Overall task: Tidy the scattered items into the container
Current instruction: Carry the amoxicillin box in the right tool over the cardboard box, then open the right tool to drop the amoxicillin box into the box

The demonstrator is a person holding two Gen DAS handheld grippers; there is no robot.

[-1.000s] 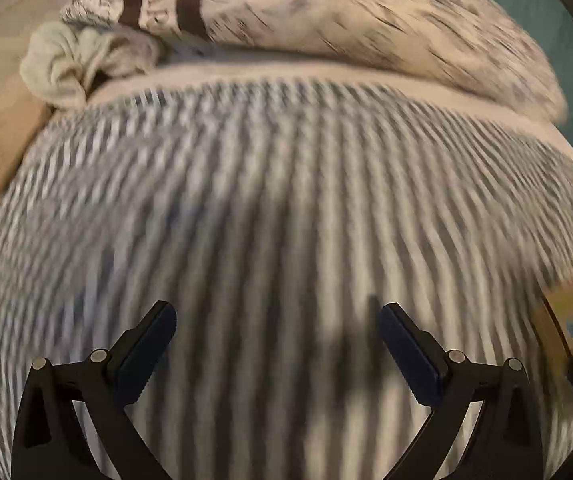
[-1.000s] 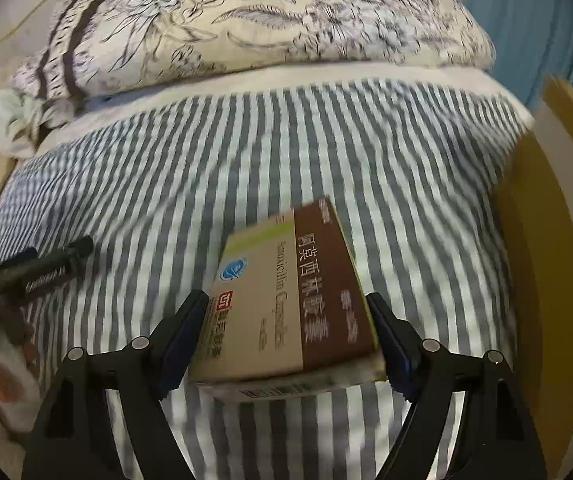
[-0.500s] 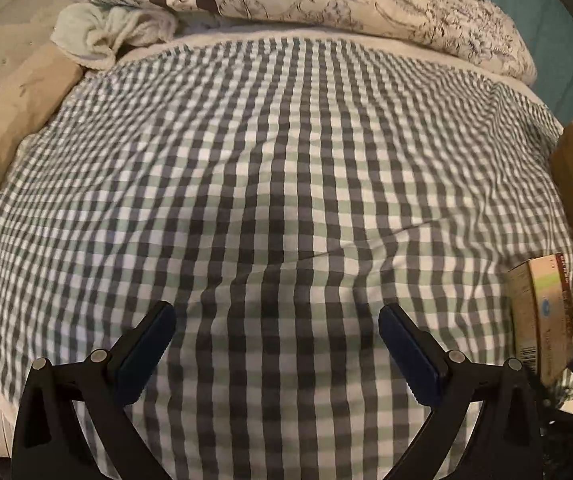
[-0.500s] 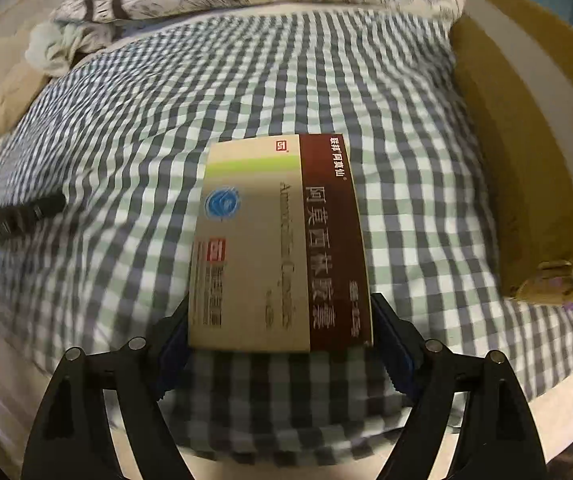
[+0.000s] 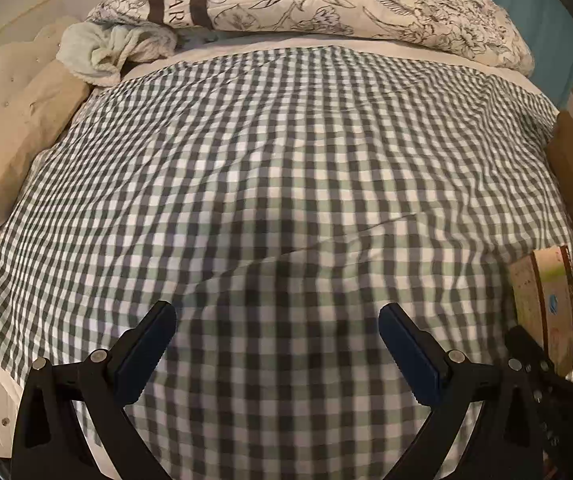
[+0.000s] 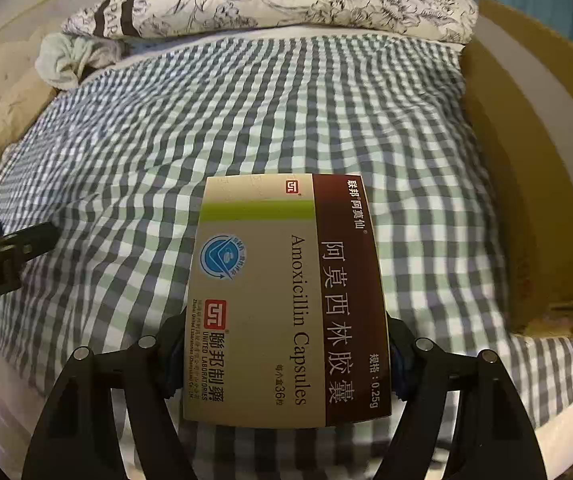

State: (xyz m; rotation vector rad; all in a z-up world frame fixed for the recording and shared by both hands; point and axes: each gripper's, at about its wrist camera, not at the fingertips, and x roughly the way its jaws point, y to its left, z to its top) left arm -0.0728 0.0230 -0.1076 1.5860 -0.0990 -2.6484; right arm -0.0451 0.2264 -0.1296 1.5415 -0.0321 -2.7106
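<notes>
Medicine box (image 6: pixel 286 300): a flat carton, cream on the left with a green band and a blue round emblem, dark maroon on the right, printed "Amoxicillin Capsules" alongside Chinese lettering.
Pose: printed face up, long side running away from the camera, lifted above the checked bedspread (image 6: pixel 166 140).
Grip: lower end sits between the right tongs (image 6: pixel 286 360), which are closing on its two long edges.
Cardboard box (image 6: pixel 526 200): brown, open-topped, pale inside, resting on the bed just right of the carton, its near corner frayed.
</notes>
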